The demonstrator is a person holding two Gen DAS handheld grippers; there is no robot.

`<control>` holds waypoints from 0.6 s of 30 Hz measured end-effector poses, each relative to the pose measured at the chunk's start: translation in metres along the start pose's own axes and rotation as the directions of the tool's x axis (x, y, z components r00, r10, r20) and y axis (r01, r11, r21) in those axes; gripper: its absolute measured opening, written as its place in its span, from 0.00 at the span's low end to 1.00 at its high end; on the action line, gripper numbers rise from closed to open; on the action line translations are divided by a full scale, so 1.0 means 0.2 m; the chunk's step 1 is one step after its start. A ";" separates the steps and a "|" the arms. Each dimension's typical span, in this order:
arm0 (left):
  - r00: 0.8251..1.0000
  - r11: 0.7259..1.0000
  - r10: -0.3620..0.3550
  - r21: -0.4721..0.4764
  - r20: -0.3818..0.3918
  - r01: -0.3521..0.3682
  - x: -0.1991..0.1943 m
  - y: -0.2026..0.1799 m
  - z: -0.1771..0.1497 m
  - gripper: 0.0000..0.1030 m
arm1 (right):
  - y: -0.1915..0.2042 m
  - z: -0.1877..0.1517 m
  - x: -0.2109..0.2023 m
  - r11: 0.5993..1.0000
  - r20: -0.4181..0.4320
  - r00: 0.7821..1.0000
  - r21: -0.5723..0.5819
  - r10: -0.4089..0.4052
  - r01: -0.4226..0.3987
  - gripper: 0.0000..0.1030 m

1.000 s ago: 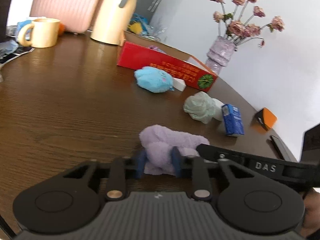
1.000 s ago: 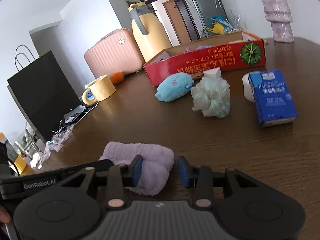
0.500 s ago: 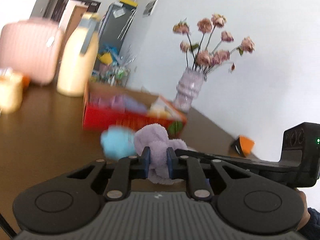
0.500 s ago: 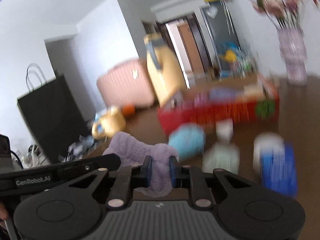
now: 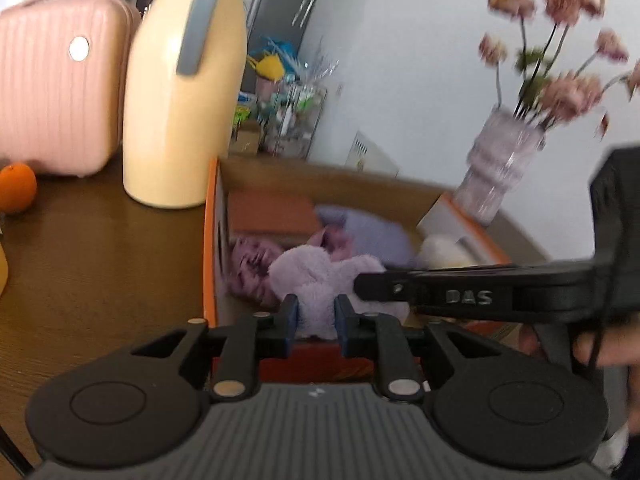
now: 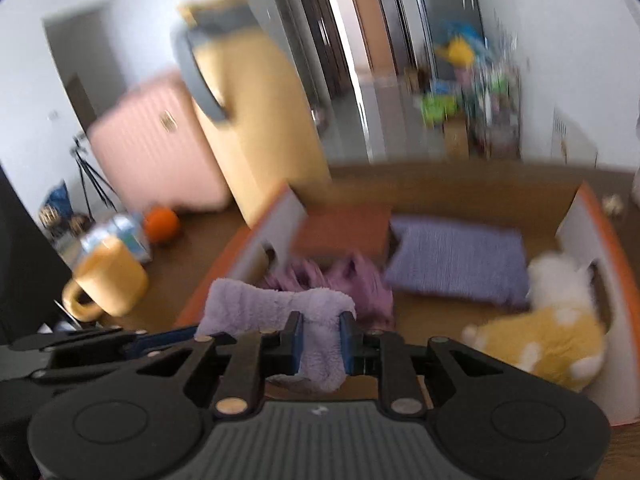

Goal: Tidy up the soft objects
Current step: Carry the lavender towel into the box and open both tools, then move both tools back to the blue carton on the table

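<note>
Both grippers hold one fluffy lilac towel (image 5: 320, 280) between them, in the air over the near part of the open cardboard box (image 5: 210, 240). My left gripper (image 5: 315, 322) is shut on one end of it. My right gripper (image 6: 320, 340) is shut on the other end of the towel (image 6: 276, 302). The box (image 6: 616, 248) has orange outer walls. In it lie a purple crumpled cloth (image 6: 340, 280), a folded lilac knit cloth (image 6: 456, 260) and a yellow and white plush toy (image 6: 548, 332).
A tall yellow thermos jug (image 5: 180, 92) stands left of the box, with a pink case (image 5: 56, 80) and an orange (image 5: 16, 188) beyond it. A yellow mug (image 6: 108, 284) stands on the brown table at left. A vase of pink flowers (image 5: 500, 160) stands behind the box at right.
Both grippers closed on the lilac towel, lifted it off the table and carried it forward to above the open box. The views are blurred by this motion.
</note>
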State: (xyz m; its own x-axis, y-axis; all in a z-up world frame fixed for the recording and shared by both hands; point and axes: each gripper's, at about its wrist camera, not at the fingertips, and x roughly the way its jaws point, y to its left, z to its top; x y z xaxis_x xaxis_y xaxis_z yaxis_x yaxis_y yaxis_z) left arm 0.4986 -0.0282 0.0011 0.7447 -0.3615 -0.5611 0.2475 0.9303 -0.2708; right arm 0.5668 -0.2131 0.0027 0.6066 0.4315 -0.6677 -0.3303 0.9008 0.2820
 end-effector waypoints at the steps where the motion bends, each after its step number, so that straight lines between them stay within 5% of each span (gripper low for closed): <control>1: 1.000 1.000 0.012 0.009 -0.006 -0.012 0.04 0.01 -0.02 0.26 | 0.00 -0.01 0.06 1.000 -0.032 0.999 0.002 -0.008 0.008 0.24; 5: 0.999 0.997 0.043 0.056 0.026 -0.045 0.05 0.01 -0.06 0.38 | 0.01 -0.05 0.11 1.000 -0.033 0.999 -0.008 -0.017 0.017 0.33; 11: 0.990 0.990 0.089 0.102 0.106 -0.100 -0.19 -0.03 -0.04 0.43 | 0.00 -0.02 -0.20 0.999 0.095 0.995 -0.010 -0.044 0.045 0.39; 16: 0.959 0.970 0.164 0.140 0.230 -0.199 -0.56 -0.09 -0.15 0.52 | 0.02 -0.15 -0.71 0.987 0.289 0.951 -0.077 -0.111 0.138 0.53; 18: 0.940 0.958 0.188 0.158 0.285 -0.240 -0.71 -0.12 -0.21 0.71 | 0.06 -0.24 -0.88 0.975 0.349 0.927 -0.113 -0.139 0.189 0.53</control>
State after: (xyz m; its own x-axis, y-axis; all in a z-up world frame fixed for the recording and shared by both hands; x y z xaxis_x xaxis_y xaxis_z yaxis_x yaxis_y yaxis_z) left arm 0.3603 -0.0023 0.0539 0.9230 -0.1466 -0.3557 0.1565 0.9877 -0.0011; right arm 0.4207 -0.2818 0.0902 0.8607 0.2919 -0.4172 -0.2893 0.9546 0.0711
